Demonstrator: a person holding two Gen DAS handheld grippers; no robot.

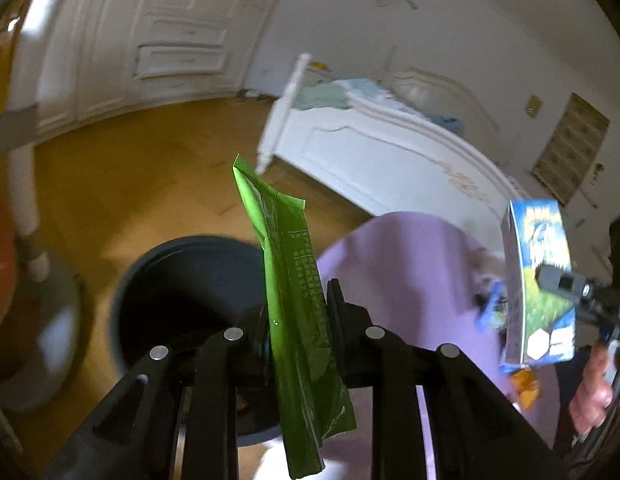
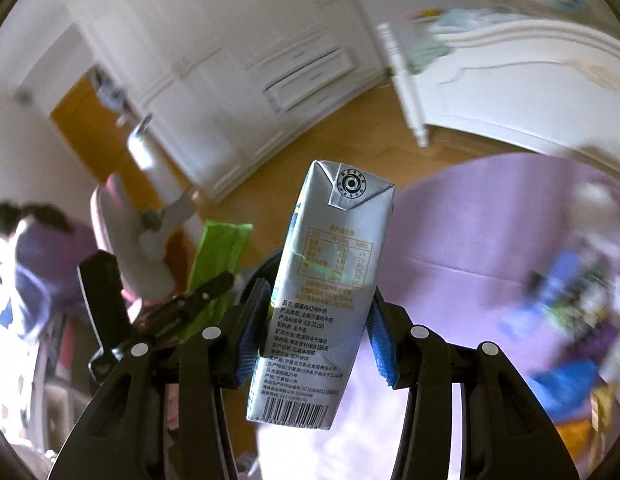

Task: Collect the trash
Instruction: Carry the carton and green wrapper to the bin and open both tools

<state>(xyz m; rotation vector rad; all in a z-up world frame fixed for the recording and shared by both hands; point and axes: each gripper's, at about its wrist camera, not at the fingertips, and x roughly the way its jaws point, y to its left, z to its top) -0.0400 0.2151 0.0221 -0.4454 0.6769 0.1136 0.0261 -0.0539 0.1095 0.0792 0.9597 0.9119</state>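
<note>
Left gripper (image 1: 296, 320) clenched on a long green snack wrapper (image 1: 288, 280), pads pressed against both flat sides near mid-length. Wrapper upright between the jaws, crimped top tilted to the far left, lower end hanging down past the linkage. Just beyond and below on the left, a dark round trash bin (image 1: 190, 280) standing open on the wooden floor (image 1: 130, 180), its mouth partly hidden behind the wrapper.

Right gripper (image 2: 316, 328) grasping a milk carton (image 2: 326, 272), blue-ribbed pads squeezing its two narrow sides around the lower middle. Carton upright, leaning slightly right, folded top with a round foil seal pointing to the far side, barcode end nearest the camera. Behind it to the right, a purple cloth-covered table (image 2: 490, 220) with blurred litter at its right edge. White bed frame (image 1: 370, 148) further back.
</note>
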